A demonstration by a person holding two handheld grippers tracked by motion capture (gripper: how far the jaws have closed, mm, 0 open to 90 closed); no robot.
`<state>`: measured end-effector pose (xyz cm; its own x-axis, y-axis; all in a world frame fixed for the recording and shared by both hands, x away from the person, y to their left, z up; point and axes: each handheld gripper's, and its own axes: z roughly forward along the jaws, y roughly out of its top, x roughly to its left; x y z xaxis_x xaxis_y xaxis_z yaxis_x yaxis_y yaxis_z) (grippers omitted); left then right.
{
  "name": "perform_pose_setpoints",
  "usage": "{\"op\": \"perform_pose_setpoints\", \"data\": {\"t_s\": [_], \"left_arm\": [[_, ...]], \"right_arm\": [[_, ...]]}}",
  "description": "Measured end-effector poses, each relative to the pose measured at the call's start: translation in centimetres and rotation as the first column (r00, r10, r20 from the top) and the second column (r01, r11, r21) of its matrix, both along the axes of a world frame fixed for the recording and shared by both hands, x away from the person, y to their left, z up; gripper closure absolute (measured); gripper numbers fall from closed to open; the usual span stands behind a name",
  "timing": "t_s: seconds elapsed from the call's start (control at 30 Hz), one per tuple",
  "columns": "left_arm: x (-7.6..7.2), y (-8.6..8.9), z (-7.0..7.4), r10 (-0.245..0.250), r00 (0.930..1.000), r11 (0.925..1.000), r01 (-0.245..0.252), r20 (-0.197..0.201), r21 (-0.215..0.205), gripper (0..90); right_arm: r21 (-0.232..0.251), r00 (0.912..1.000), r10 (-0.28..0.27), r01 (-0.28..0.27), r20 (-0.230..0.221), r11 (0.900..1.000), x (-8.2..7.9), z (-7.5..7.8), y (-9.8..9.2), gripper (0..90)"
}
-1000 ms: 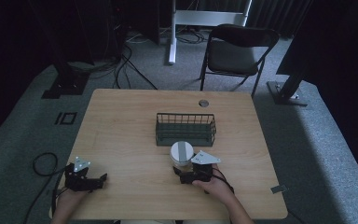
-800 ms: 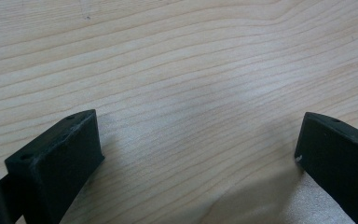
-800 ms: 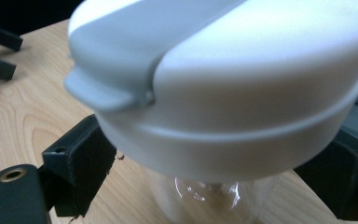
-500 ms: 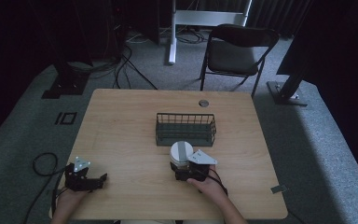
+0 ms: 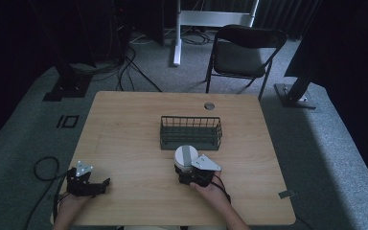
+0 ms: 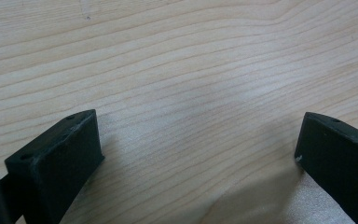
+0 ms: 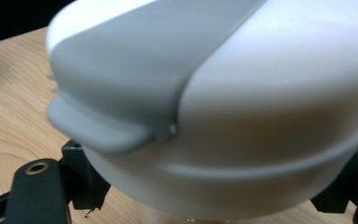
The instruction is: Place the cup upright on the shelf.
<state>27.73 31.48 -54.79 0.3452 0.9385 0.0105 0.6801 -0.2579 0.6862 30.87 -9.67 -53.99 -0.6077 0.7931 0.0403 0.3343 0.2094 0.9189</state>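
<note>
Right gripper (image 5: pixel 188 173) sits near the counter's 6 o'clock edge, slightly right of centre, jaws pinching a white round container (image 5: pixel 185 155) with a grey band across its lid — the container is between the jaws, just in front of the hand (image 5: pixel 210 190). In the right gripper view the container (image 7: pixel 223 107) is very close and blurred; the grey band ends in a small tab (image 7: pixel 98 130) overhanging the lid rim, and the black jaws sit low at either side of the body. Can't tell whether the container rests on the wooden counter (image 5: pixel 124 124) or is lifted a little. Wire basket (image 5: pixel 190 132), dark and rectangular, stands near the counter's centre, just beyond the container at its 12 o'clock; contents can't be made out. Left gripper (image 5: pixel 92 184) rests at the counter's 7 o'clock corner, grey plate on top, cable trailing off the edge to the floor. In the left gripper view the jaws are spread wide over bare wood grain (image 6: pixel 191 84), nothing between them. A small round grommet (image 5: pixel 209 106) sits near the far edge at 12 o'clock. A folding chair (image 5: pixel 242 52) stands on the carpet beyond the counter.
</note>
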Motion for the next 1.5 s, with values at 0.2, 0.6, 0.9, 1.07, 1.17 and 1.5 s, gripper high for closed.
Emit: {"op": "perform_pose_setpoints", "data": {"t_s": [0.2, 0.6, 0.9, 1.07, 1.17, 1.5], "left_arm": [[0.0, 0.0, 0.0, 0.000, 1.0000, 1.0000, 0.000, 0.000, 0.000, 0.6], [0.0, 0.0, 0.0, 0.000, 1.0000, 1.0000, 0.000, 0.000, 0.000, 0.6], [0.0, 0.0, 0.0, 0.000, 1.0000, 1.0000, 0.000, 0.000, 0.001, 0.6], [0.0, 0.0, 0.0, 0.000, 1.0000, 1.0000, 0.000, 0.000, 0.000, 0.6], [0.0, 0.0, 0.0, 0.000, 1.0000, 1.0000, 0.000, 0.000, 0.000, 0.6], [0.0, 0.0, 0.0, 0.000, 1.0000, 1.0000, 0.000, 0.000, 0.000, 0.6]], "right_arm": [[0.001, 0.9999, 0.017, -0.017, -0.005, 1.000, -0.3, 0.3, 0.1, 18.2], [0.027, 0.9992, 0.038, -0.038, -0.009, 0.999, -0.4, 2.5, 0.3, 18.2], [0.037, 0.9966, 0.078, -0.079, 0.026, 0.996, -0.2, 4.9, 0.4, 18.3], [0.046, 0.9959, 0.070, -0.072, 0.058, 0.996, 0.2, 6.6, 0.3, 18.3], [0.050, 0.9944, 0.064, -0.068, 0.084, 0.996, 0.7, 7.6, 0.1, 18.3], [0.076, 0.9915, -0.005, -0.005, 0.130, 0.997, 2.8, 10.4, -0.5, 18.3]]}}
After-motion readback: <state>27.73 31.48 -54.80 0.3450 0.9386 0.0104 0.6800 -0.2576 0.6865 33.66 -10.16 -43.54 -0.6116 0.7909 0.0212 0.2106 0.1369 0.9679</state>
